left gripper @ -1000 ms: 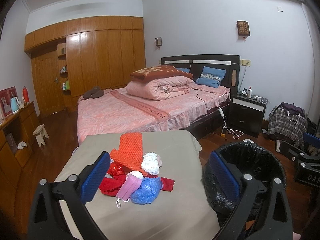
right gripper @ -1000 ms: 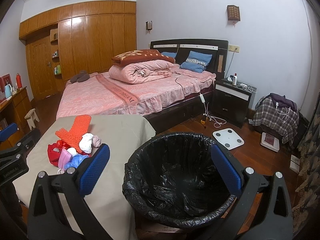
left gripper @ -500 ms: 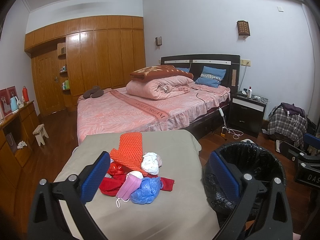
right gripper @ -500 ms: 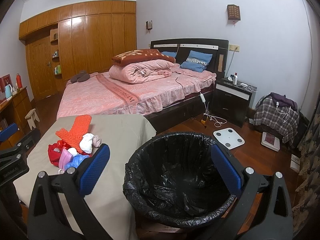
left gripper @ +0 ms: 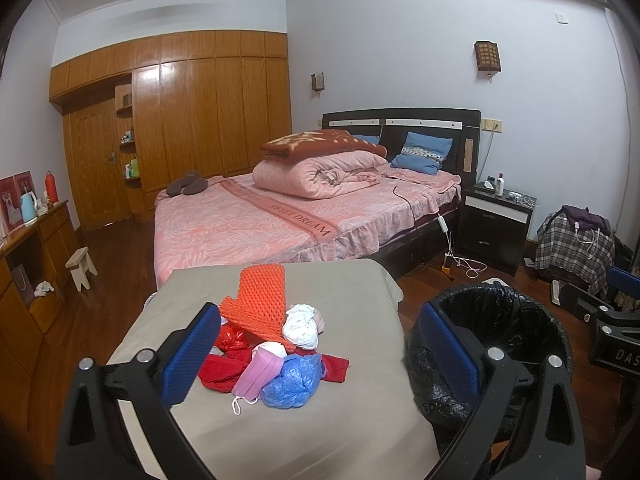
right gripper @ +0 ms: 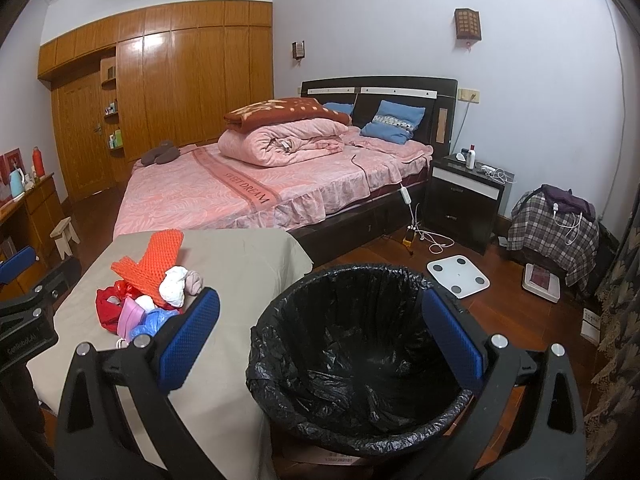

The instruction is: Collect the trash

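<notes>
A pile of trash lies on a beige-covered table [left gripper: 340, 432]: an orange foam net [left gripper: 260, 300], a white wad [left gripper: 301, 326], a red bag [left gripper: 230, 338], a pink face mask [left gripper: 256, 374] and a blue plastic bag [left gripper: 294, 380]. My left gripper [left gripper: 318, 354] is open and empty, hovering in front of and above the pile. A bin with a black liner [right gripper: 360, 356] stands right of the table. My right gripper [right gripper: 320, 336] is open and empty above the bin. The pile also shows in the right wrist view [right gripper: 148, 292].
A pink bed [left gripper: 288, 216] lies behind the table, with a dark nightstand [left gripper: 494, 228] to its right. A white scale [right gripper: 458, 276] lies on the wood floor. A wooden desk [left gripper: 28, 264] and small stool [left gripper: 82, 266] stand at the left.
</notes>
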A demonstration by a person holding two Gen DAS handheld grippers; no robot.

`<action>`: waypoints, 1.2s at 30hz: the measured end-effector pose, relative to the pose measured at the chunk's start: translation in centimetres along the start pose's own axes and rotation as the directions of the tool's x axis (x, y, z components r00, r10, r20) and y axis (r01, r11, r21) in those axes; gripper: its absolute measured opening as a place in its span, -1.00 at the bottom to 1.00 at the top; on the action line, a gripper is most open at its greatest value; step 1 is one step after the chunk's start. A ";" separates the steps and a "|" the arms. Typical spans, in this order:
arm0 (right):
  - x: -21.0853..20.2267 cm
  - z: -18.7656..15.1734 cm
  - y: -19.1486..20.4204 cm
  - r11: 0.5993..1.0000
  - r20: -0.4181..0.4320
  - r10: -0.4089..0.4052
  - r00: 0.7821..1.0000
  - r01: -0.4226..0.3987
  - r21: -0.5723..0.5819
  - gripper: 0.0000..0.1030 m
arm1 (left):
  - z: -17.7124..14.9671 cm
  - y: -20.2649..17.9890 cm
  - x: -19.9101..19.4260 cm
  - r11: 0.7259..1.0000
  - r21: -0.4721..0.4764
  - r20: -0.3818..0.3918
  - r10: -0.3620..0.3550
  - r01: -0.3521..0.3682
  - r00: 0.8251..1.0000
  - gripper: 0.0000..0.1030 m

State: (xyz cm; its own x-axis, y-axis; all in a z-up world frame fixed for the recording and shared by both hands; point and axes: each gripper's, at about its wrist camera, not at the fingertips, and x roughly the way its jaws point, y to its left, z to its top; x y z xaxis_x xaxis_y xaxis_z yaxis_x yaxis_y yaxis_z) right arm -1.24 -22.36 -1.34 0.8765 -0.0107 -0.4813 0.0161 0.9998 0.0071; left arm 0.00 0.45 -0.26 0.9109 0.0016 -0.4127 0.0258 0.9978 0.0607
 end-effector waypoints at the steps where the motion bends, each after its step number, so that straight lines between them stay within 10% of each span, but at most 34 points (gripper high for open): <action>1: 0.0 0.1 0.0 1.000 -0.001 0.000 1.000 0.000 0.000 0.91 | 0.0 0.0 0.0 1.000 -0.001 0.000 0.001 -0.001 1.000 0.88; 18: 1.4 -0.4 1.2 1.000 -0.009 0.019 1.000 -0.019 -0.009 0.91 | -1.2 1.0 1.0 1.000 -0.021 -0.008 0.007 -0.008 1.000 0.88; 36: 9.7 -1.3 8.9 0.983 -0.058 0.180 0.982 -0.181 -0.025 0.90 | -5.9 10.8 7.7 0.981 -0.012 -0.103 0.192 -0.195 0.976 0.88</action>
State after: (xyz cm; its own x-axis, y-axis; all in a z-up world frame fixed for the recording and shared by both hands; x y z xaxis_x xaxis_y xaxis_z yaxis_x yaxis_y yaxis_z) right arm 6.78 -13.53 -7.10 0.8359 0.1699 -0.5220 -0.1550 0.9853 0.0724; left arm 4.83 11.63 -8.12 0.8512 0.2004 -0.4850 -0.1571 0.9791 0.1288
